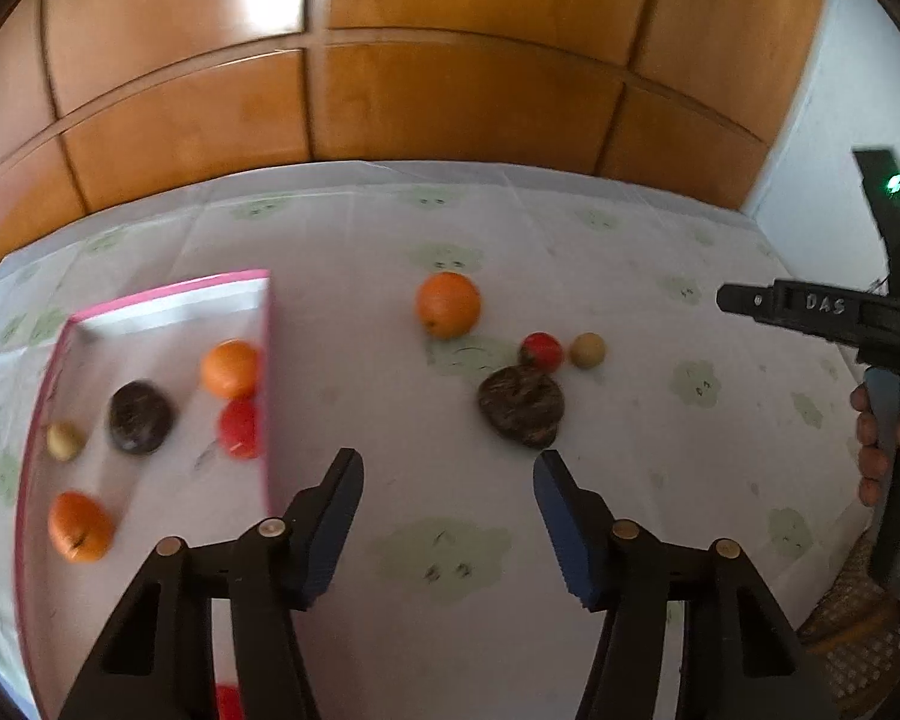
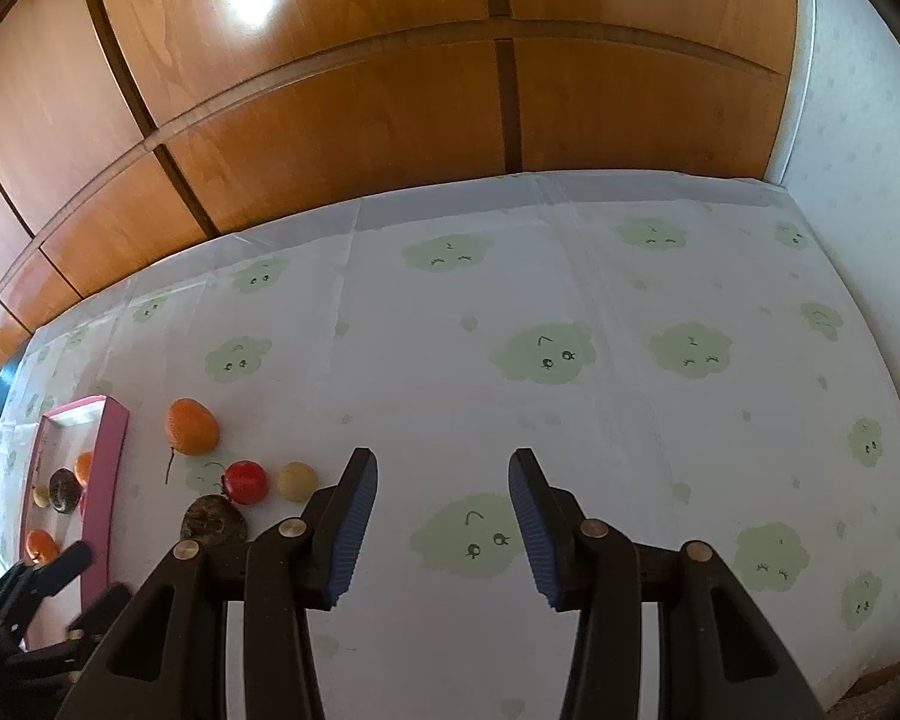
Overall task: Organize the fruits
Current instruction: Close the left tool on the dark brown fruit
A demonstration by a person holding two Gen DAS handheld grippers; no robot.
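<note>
Left wrist view: pink tray point(image 1: 150, 300) near left edge of table point(image 1: 630, 276), holds two oranges, two red fruits, dark fruit, small yellow one; another red item at bottom edge, unclear. Judged about half sorted. Still loose mid-table: orange point(image 1: 448, 305), red fruit point(image 1: 542, 351), yellow fruit point(image 1: 587, 350), dark fruit point(image 1: 521, 405), clustered.

Left gripper point(image 1: 448, 480) part open, empty, over bare cloth beside tray's right wall. Right gripper point(image 2: 443, 483) part open, empty.

Cloud-print cloth on table; wooden wardrobe panels point(image 1: 450, 60) behind far edge.
</note>
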